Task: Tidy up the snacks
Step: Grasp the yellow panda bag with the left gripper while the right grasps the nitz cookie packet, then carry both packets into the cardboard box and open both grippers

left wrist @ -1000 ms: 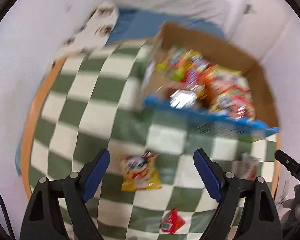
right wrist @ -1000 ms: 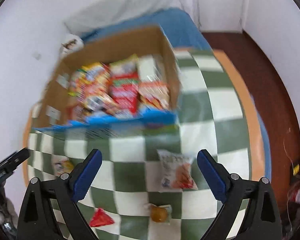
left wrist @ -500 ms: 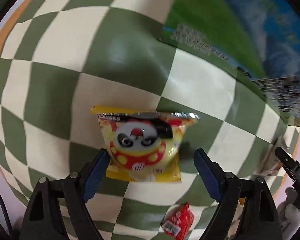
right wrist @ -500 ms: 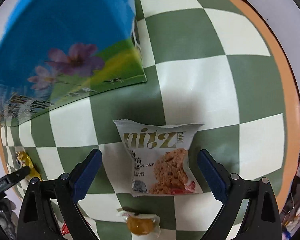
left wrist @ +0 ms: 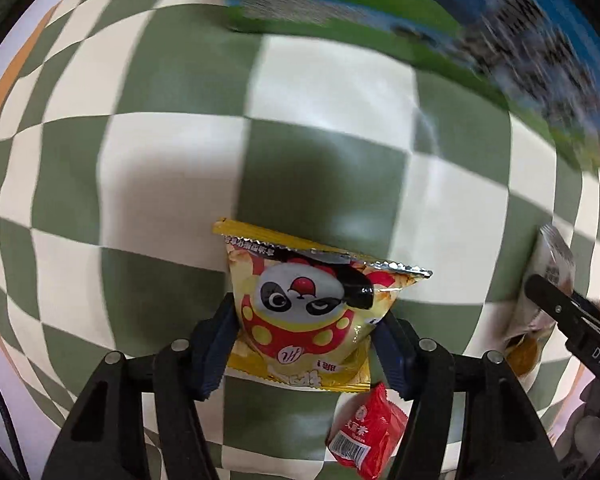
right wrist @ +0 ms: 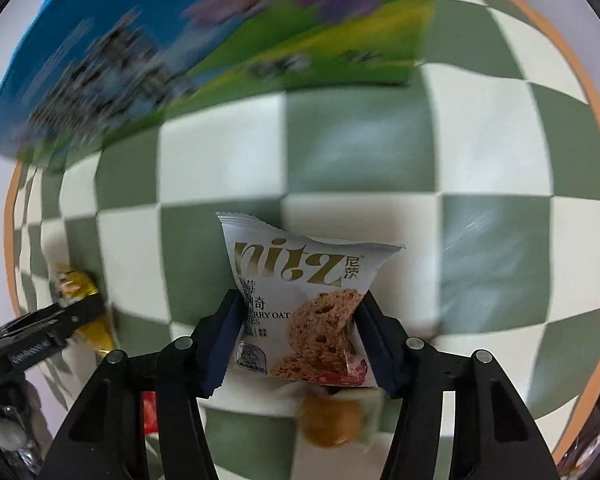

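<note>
Green-and-white checkered bench (left wrist: 172, 184) with an orange rim; a blurred blue/green printed box (right wrist: 228, 28) with purple flowers lies ahead of both tools, its text unreadable.

Left tool (left wrist: 306, 344): blue pads pressed against both sides of a yellow snack bag (left wrist: 308, 312), clamped on it. The bag carries a panda face with a black eye-patch, a red band with yellow dots and a crimped silver top seal; its Chinese print is too small to read. Just below the right-hand finger lies a red packet (left wrist: 366, 432) with a barcode and white Chinese characters. Far right of this tool sits a pale wrapped snack (left wrist: 556, 264), partly behind the tip of the other tool marked "DAS".

Right tool (right wrist: 300, 338): pads closed on a grey-white pouch (right wrist: 304, 300), which is squeezed between them. Gold "nitz" logo plus Chinese characters, partial text "RRY OAT", photo of a brown oat cookie and red fruit at the bottom corner. Just under the pouch, between the fingers, lies a blurred orange-brown wrapped candy (right wrist: 332, 420). Far left of it, a gold-wrapped snack (right wrist: 76, 292) lies by the other tool's tip.
</note>
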The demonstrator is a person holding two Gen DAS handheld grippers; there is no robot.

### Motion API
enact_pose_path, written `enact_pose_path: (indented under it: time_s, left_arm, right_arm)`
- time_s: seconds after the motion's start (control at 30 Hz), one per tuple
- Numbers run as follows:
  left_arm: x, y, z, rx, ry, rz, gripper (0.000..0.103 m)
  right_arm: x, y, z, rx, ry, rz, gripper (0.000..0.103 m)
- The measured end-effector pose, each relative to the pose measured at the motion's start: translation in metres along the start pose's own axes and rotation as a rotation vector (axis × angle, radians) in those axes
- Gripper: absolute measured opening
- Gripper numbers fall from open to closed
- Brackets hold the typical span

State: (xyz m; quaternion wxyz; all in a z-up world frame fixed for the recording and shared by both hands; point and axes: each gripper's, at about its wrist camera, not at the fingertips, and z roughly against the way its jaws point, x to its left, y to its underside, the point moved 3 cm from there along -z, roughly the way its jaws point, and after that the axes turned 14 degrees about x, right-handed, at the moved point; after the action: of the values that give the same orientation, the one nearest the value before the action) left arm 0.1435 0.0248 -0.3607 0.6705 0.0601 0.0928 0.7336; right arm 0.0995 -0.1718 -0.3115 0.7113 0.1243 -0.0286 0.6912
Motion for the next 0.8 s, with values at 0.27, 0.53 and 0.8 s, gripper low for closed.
enact_pose_path:
  time_s: [0.27, 0.53, 0.8]
  left_arm:
    - [-0.012, -0.004, -0.017, 0.026, -0.029, -0.015, 0.066]
    - [-0.004, -0.021, -0.014, 0.010, -0.029, -0.012, 0.066]
    - [-0.001, -0.006, 0.000, -0.012, -0.012, -0.013, 0.058]
  right_arm:
    - [0.001, 0.005, -0.014, 0.025, -0.011, 0.004, 0.071]
    - [0.000, -0.002, -0.022, 0.028, 0.014, -0.001, 0.075]
    - [0.025, 0.002, -0.033, -0.017, 0.044, 0.025, 0.053]
